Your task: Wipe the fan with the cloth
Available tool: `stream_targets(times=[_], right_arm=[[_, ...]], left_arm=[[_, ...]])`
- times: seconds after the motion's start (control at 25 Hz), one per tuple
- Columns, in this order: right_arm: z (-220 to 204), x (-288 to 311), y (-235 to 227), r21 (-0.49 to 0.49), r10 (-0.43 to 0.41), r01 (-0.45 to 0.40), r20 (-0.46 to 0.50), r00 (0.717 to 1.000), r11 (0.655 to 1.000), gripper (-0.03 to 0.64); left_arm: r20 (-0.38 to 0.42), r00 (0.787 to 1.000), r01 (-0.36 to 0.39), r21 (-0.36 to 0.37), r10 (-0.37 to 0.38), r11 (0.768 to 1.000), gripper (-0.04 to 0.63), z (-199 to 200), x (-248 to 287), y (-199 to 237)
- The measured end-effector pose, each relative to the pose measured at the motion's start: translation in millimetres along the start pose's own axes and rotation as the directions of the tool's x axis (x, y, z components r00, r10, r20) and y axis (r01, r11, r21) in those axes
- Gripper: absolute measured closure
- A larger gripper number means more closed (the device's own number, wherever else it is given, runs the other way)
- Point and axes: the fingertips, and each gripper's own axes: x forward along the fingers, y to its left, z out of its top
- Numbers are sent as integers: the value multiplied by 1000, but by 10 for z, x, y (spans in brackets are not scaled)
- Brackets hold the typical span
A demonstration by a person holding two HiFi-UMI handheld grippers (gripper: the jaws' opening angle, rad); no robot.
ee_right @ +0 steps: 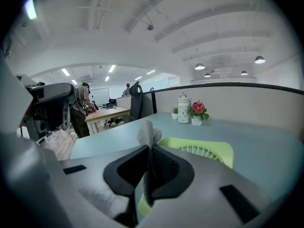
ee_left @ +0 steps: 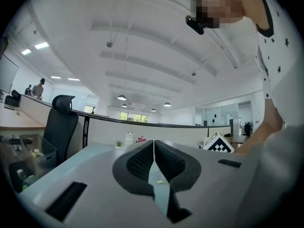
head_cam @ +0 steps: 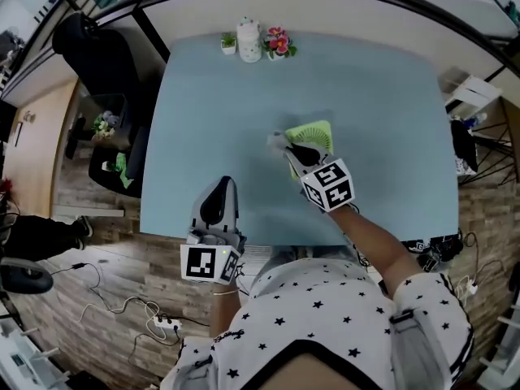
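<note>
Right tool (ee_right: 148,165) is clamped on the grey cloth (ee_right: 148,133). Just ahead of it and slightly right, the green fan (ee_right: 209,152) lies flat on the counter (head_cam: 382,96). Left tool (ee_left: 154,158), closed and empty, hangs well back.

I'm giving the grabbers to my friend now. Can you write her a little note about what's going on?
Left gripper: jaws shut, holding nothing, at the near edge of the table.
Right gripper: shut on the grey cloth, which sticks out past the jaws.
The green fan lies flat mid-table, with the cloth at its left edge.
Done: the cloth is picked up and brought to the fan. How much is wiped can't be told.
Left: rub the cloth over the fan.
</note>
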Motion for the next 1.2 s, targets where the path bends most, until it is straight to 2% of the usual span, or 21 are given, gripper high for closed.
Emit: stream_targets(times=[0.44, 0.8, 1.2], right_arm=[[-51, -133, -338, 28, -22, 22, -13, 1000, 999, 595], [-159, -409, -872, 77, -80, 80, -14, 997, 994, 596], [-277, -557, -1250, 136, -121, 123, -19, 992, 983, 595]], left_arm=[[-11, 1000, -12, -13, 12, 1000, 565, -6, 93, -183], [-17, 1000, -26, 3, 26, 1000, 565, -4, 191, -420], [-25, 999, -25, 26, 25, 999, 565, 35, 309, -604]])
